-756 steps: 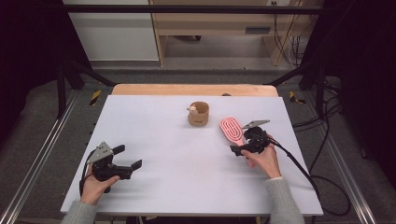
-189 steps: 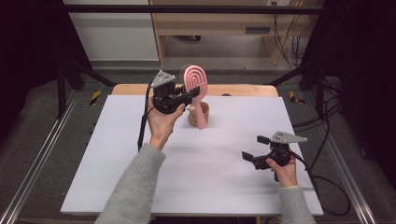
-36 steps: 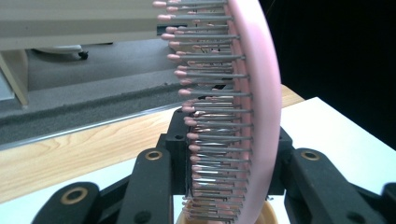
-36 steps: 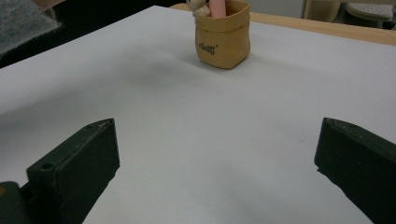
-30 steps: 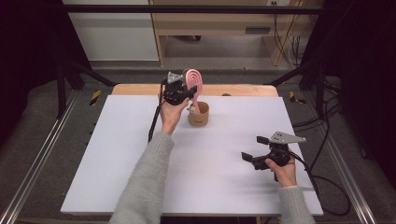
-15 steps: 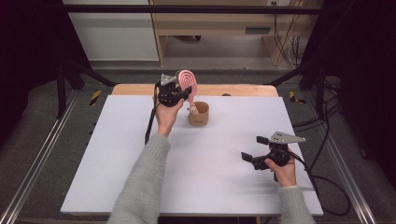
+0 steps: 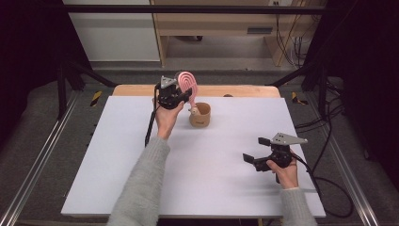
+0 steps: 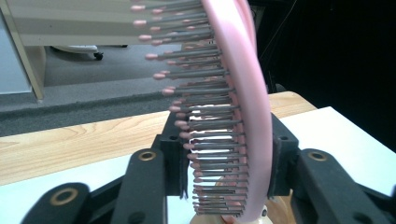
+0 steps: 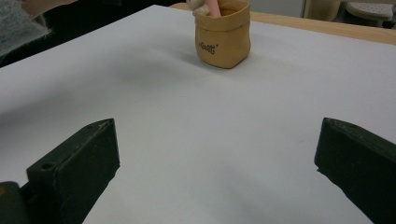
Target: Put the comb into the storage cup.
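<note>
White tabletop (image 7: 141, 155) lay bare before me. My left gripper (image 7: 175, 96) clamped the pink hairbrush (image 7: 187, 83) upright, handle down in the tan pot (image 7: 200, 115); my right gripper (image 7: 260, 150) rested wide, apart.

My white table (image 7: 141, 160) has just one tan pouch (image 7: 200, 115) sitting on it, around 12 o'clock.

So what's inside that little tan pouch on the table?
The pink hairbrush, clamped in the left gripper, has its handle end down in the tan pouch. Something pale and lumpy pokes over the rim beside it. The pouch's walls hide whatever lies deeper.
</note>
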Available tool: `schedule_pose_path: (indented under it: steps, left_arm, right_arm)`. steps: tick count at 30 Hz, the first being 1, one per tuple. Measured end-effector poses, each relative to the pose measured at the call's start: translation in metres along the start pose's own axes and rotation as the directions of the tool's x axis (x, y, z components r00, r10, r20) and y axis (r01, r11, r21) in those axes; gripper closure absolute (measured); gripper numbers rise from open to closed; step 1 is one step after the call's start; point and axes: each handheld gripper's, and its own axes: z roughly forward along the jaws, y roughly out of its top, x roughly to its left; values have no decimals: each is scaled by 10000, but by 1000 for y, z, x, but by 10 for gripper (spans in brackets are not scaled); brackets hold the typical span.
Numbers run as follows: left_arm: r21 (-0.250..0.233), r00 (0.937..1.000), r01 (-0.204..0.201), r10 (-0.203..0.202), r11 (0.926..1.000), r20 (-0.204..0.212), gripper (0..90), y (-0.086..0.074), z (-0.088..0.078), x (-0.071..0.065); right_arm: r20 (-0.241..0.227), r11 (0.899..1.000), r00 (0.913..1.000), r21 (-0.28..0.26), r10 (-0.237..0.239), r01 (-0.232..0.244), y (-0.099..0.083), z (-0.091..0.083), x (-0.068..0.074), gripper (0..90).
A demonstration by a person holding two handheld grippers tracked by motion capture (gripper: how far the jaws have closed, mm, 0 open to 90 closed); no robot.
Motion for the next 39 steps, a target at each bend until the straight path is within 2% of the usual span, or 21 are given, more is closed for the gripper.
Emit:
schedule_pose_path:
  steps: [8, 17, 33, 39]
  left_arm:
    - [-53, 9997, -160, 159, 9999, -164, 488, 0, 0, -1]
    - [-22, 9986, -346, 344, 9994, -413, 338, -1, 2, -1]
    - [-51, 9990, -426, 425, 9991, -165, 77, 1, -2, -6]
    - [12, 9989, -458, 458, 9989, -95, 21, 3, -8, -7]
  right_arm:
    - [-1, 10000, 10000, -4, 2, -2, 0, 0, 0, 6]
    - [-12, 10000, 10000, -2, 7, -7, 0, 0, 0, 6]
    - [-10, 10000, 10000, 34, -14, 14, 0, 1, 0, 6]
    - [-11, 10000, 10000, 25, 16, -16, 0, 1, 0, 5]
